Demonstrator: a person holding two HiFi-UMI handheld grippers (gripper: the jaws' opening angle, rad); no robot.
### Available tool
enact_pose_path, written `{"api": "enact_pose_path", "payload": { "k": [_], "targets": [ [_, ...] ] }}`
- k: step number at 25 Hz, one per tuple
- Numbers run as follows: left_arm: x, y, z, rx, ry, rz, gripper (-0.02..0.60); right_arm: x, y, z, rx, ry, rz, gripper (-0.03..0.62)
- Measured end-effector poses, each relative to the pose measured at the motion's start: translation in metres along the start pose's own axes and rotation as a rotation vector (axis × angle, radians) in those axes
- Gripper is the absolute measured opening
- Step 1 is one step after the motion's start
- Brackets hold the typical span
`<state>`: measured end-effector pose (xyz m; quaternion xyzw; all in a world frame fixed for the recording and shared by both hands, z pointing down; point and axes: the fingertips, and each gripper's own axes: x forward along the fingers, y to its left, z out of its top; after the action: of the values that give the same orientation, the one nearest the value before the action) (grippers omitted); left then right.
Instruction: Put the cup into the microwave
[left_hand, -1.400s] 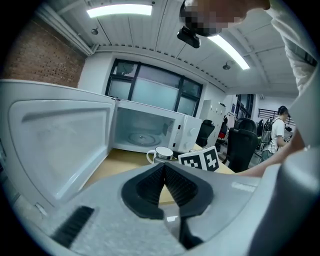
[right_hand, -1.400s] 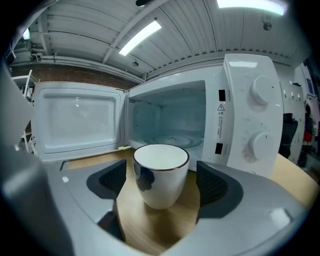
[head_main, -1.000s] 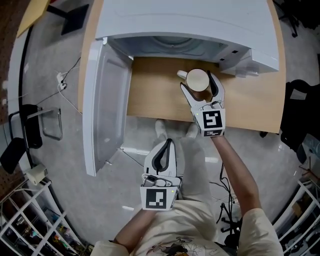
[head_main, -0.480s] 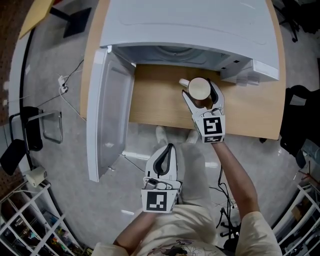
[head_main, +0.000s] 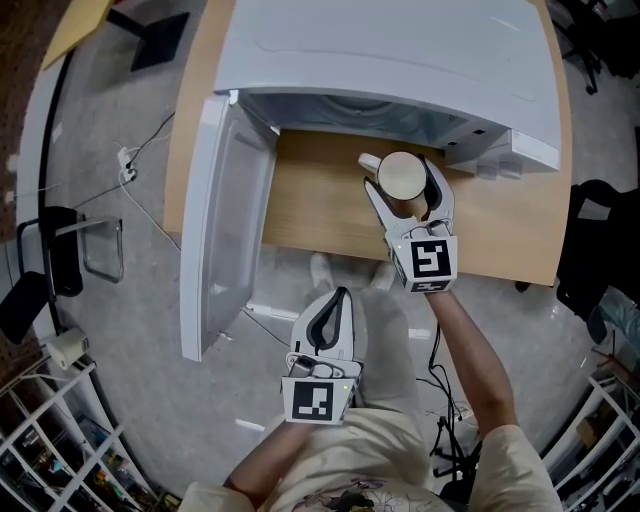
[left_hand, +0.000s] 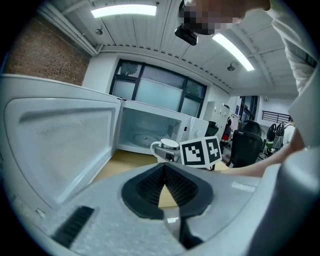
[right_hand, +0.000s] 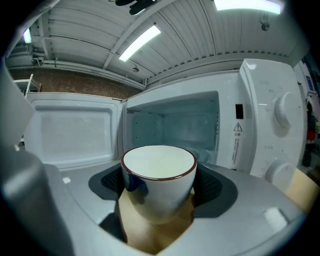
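A white cup (head_main: 401, 177) with a dark rim sits between the jaws of my right gripper (head_main: 404, 188), which is shut on it just in front of the microwave (head_main: 400, 50). In the right gripper view the cup (right_hand: 159, 182) fills the jaws, upright, facing the open cavity (right_hand: 172, 127). The microwave door (head_main: 225, 220) stands swung open to the left. My left gripper (head_main: 327, 312) hangs low near the person's body, away from the table, its jaws shut on nothing. The left gripper view shows the cup (left_hand: 167, 146) in front of the cavity.
The microwave stands on a wooden table (head_main: 320, 195). Its control panel with knobs (right_hand: 282, 120) is right of the cavity. A cable and plug (head_main: 125, 165) lie on the grey floor at left, beside a dark chair (head_main: 50, 260). White racks (head_main: 60, 440) stand at bottom left.
My right gripper has kept the cup and moved slightly toward the microwave opening. The view has shifted a little. The left gripper has stayed in place.
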<state>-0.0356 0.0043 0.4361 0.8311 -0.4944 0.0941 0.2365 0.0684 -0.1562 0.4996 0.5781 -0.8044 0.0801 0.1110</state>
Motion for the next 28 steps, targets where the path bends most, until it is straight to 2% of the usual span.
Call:
{"api": "enact_pose_path", "payload": {
  "k": [5, 9, 18, 28],
  "targets": [
    [-0.001, 0.003, 0.010, -0.008, -0.025, 0.013, 0.002, 0.020, 0.002, 0.042, -0.015, -0.069, 0.014, 0.399],
    [-0.004, 0.009, 0.017, -0.012, -0.035, 0.029, 0.002, 0.049, -0.004, 0.061, -0.029, -0.093, -0.001, 0.399],
    [-0.006, 0.031, 0.023, -0.029, -0.041, 0.084, 0.002, 0.116, -0.036, 0.065, -0.023, -0.085, -0.084, 0.399],
    [-0.005, 0.041, 0.023, -0.044, -0.034, 0.106, 0.002, 0.142, -0.046, 0.062, -0.025, -0.068, -0.099, 0.399]
  ]
}}
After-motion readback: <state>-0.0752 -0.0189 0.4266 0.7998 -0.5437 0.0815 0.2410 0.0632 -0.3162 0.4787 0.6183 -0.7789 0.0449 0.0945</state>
